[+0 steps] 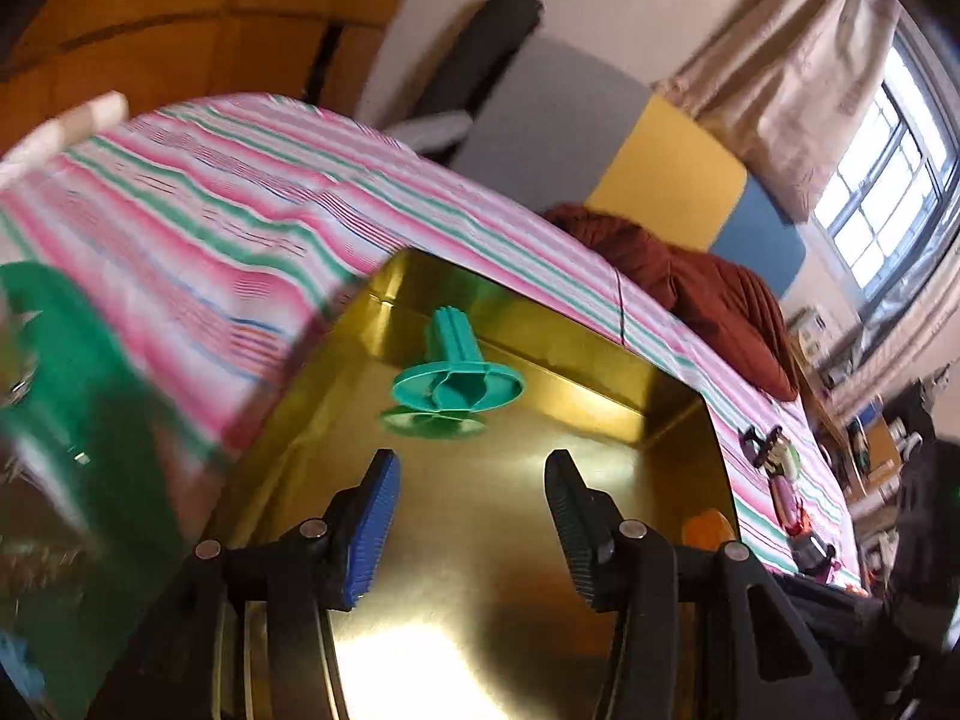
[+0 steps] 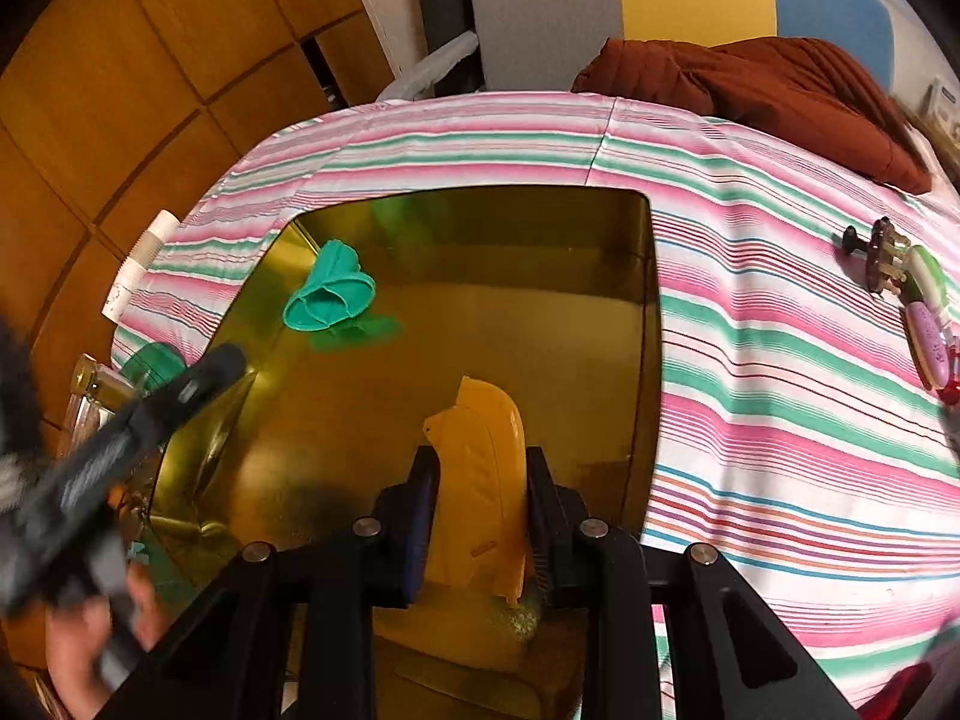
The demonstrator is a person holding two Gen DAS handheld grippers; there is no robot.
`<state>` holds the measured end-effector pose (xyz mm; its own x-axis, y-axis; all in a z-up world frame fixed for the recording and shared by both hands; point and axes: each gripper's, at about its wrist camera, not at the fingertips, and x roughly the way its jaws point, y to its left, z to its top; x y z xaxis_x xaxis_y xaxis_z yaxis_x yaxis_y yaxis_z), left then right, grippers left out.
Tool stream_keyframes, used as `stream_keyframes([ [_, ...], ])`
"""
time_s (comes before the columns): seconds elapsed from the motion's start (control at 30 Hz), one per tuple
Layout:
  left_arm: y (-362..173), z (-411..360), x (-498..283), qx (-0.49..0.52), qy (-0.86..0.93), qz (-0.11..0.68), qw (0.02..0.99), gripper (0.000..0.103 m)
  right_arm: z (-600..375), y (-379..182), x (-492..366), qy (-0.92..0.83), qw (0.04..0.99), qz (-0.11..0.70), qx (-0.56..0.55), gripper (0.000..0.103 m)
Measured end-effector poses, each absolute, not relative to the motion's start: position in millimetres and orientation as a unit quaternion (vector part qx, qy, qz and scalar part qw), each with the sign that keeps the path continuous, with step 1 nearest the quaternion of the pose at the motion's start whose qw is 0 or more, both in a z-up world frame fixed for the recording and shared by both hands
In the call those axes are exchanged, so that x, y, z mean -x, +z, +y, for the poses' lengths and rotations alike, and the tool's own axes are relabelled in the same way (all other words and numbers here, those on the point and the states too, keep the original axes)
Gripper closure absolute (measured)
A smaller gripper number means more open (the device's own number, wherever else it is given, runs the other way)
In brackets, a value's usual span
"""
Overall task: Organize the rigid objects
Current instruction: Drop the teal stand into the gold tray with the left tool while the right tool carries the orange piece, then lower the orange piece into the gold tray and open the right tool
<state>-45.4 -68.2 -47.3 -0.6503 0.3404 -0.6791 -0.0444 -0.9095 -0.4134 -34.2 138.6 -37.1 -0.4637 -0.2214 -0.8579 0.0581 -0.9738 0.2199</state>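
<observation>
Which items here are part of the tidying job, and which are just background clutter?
In the job:
- gold tray
- teal plastic piece lying in the tray
- orange plastic piece held in the right tongs
- small items on the cloth, likely next

Lying about:
- rust-red fabric
- striped tablecloth
- paper cup

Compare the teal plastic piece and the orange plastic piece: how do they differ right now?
The teal piece lies free in the gold tray, while the orange piece is clamped in the right gripper. The teal piece has a round flange on a ribbed stem; the orange piece is a curved shell. Both are rigid plastic, over the same tray.
</observation>
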Motion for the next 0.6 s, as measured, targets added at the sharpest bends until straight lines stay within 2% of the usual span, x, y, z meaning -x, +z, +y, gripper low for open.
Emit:
stream_keyframes([
  [0.13,-39,-67,29,0.380,0.903,-0.178,0.099,0.052,131,-40,42,-0.852,0.084,-0.063,-0.513,0.075],
  [0.6,-46,-59,-3,0.387,0.903,-0.155,0.101,0.052,120,-59,100,-0.833,0.079,-0.064,-0.544,0.075],
])
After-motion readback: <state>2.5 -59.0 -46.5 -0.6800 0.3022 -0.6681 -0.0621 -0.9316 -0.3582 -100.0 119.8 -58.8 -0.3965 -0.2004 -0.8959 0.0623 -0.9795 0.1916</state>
